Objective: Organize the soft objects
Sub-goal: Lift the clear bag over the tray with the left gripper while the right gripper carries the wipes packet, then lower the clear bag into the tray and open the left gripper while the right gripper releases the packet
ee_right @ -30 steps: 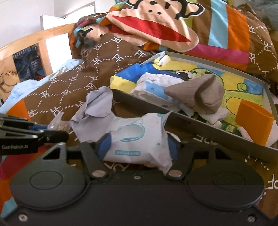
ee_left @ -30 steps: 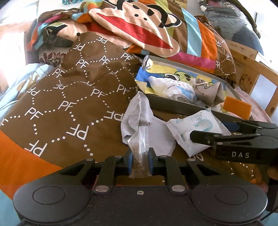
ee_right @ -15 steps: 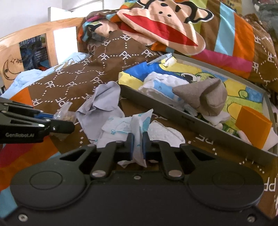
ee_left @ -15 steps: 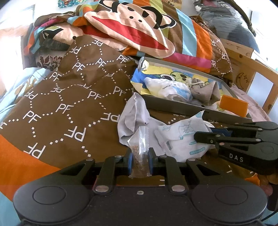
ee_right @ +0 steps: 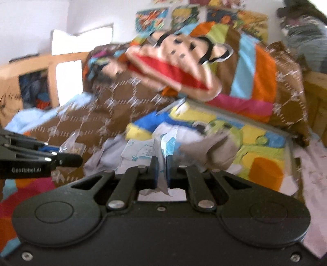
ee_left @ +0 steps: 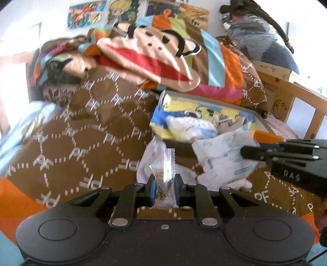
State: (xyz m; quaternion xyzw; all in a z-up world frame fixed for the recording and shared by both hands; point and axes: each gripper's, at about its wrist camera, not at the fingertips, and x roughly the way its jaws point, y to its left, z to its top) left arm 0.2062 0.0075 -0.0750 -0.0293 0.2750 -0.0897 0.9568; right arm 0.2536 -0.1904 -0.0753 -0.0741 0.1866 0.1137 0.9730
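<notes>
In the left wrist view, the left gripper (ee_left: 165, 189) pinches a small clear sachet (ee_left: 166, 174) of brownish grains, jaws nearly together, as they were a second ago. Beyond it a grey cloth (ee_left: 152, 161) lies on the brown bedspread (ee_left: 81, 131), and the right gripper (ee_left: 248, 152) has lifted the wet-wipe pack (ee_left: 222, 155) toward the near edge of the grey tray (ee_left: 262, 120). In the right wrist view, the right gripper (ee_right: 161, 171), half open a second ago, is clamped tight on the pack's (ee_right: 143, 151) crimped fold, so it is probably headed for the tray (ee_right: 292, 155), where a grey sock (ee_right: 214, 153) and orange block (ee_right: 265, 171) already lie. Posters (ee_right: 155, 18) line the wall behind the monkey-print quilt (ee_right: 179, 67).
</notes>
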